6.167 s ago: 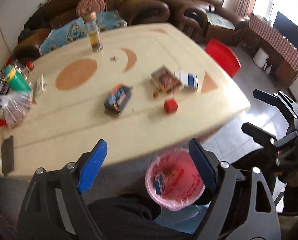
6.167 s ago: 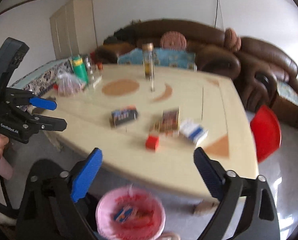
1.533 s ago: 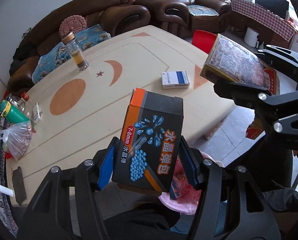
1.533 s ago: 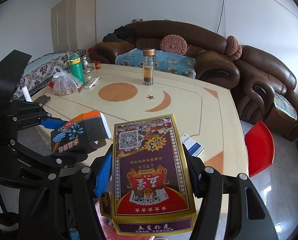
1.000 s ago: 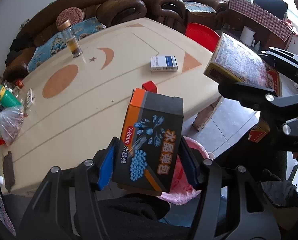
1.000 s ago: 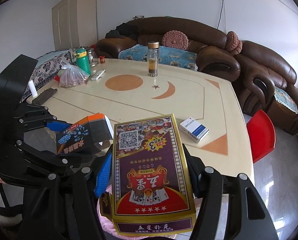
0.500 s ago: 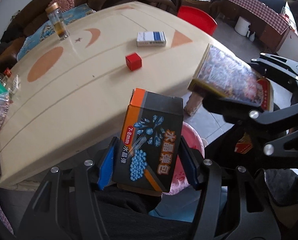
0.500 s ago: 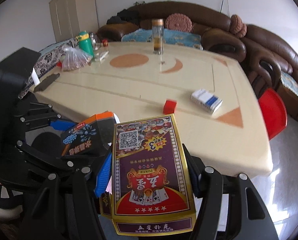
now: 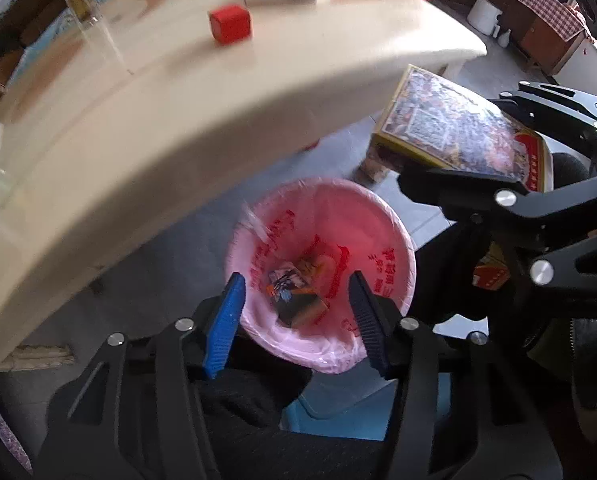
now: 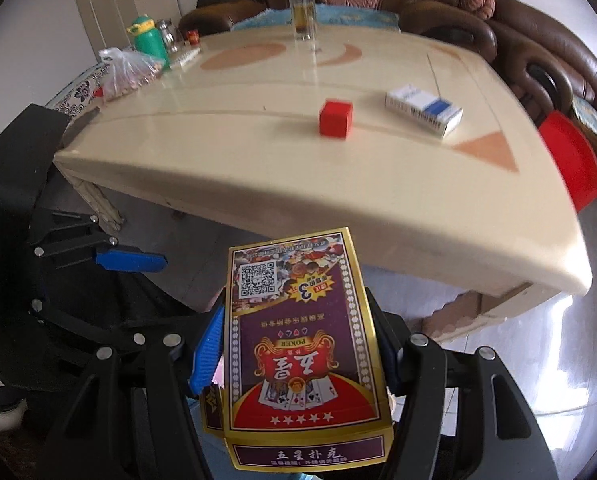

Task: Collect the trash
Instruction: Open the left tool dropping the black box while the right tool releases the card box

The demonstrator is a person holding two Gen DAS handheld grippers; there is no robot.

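Observation:
My left gripper [image 9: 296, 280] hangs over the pink-lined bin [image 9: 398, 240] beside the table. Its jaws are closing with nothing between them. The black and orange box [image 9: 298, 304] lies inside the bin among other wrappers. My right gripper [image 10: 298, 304] is shut on the purple and gold poker card box [image 10: 302, 340], held just right of the bin; in the left wrist view the same poker card box [image 9: 458, 128] shows at the right. A red cube [image 10: 335, 118] and a white and blue pack [image 10: 424, 110] lie on the table [image 10: 378, 200].
The table's front edge overhangs the bin closely. A glass bottle [image 10: 304, 4], a green bottle [image 10: 150, 40] and a plastic bag [image 10: 126, 72] stand at the table's far side. A red stool [image 10: 570, 160] and brown sofas are behind.
The black and orange box has left my left gripper and now lies in the bin. Both grippers have sunk below the table edge toward the bin. The right still holds the poker box.

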